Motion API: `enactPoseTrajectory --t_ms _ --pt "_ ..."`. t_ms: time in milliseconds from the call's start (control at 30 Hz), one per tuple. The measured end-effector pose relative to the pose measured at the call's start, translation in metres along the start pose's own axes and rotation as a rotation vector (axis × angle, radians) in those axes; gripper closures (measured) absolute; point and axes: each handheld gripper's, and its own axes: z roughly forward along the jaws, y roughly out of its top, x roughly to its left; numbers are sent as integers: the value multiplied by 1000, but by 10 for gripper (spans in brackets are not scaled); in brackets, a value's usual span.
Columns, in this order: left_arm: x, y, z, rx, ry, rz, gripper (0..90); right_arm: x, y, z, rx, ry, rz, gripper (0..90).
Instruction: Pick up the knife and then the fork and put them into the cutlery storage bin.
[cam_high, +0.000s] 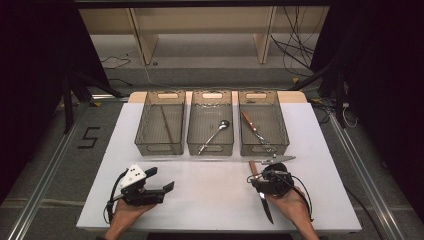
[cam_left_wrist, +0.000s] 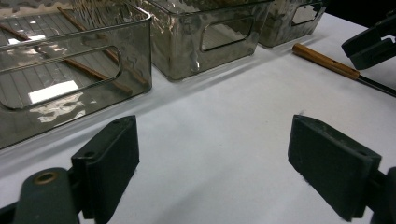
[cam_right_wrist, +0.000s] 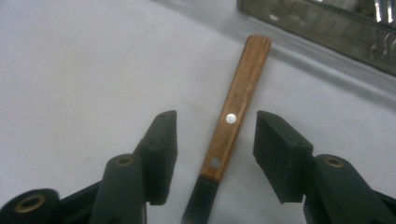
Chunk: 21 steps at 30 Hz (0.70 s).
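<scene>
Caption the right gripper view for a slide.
Right gripper with open jaws straddling the wooden-handled knife lying on the white table.

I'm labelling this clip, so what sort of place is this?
Probably a lab recording station, not a kitchen: a white table with three clear sorting bins for cutlery, loose cables on the floor, and dark frame posts around it.

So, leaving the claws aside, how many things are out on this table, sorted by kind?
Clear bins: 3
Brown sticks in the left bin: 2
Spoon: 1
Wooden-handled utensil in the right bin: 1
Wooden-handled knife on the table: 1
Total: 8
</scene>
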Motion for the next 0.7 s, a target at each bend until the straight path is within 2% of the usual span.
enactPoseTrajectory --t_ms 133,367,533,700 --pt "0 0 0 2 -1 4 163 2 -3 4 23 -2 -11 533" --pt "0 0 0 3 -2 6 163 3 -6 10 57 -32 -18 575" --pt "0 0 0 4 -2 5 163 5 -7 11 58 -67 -37 645" --pt "-1 0 1 4 -3 5 163 11 -7 11 61 -69 -67 734"
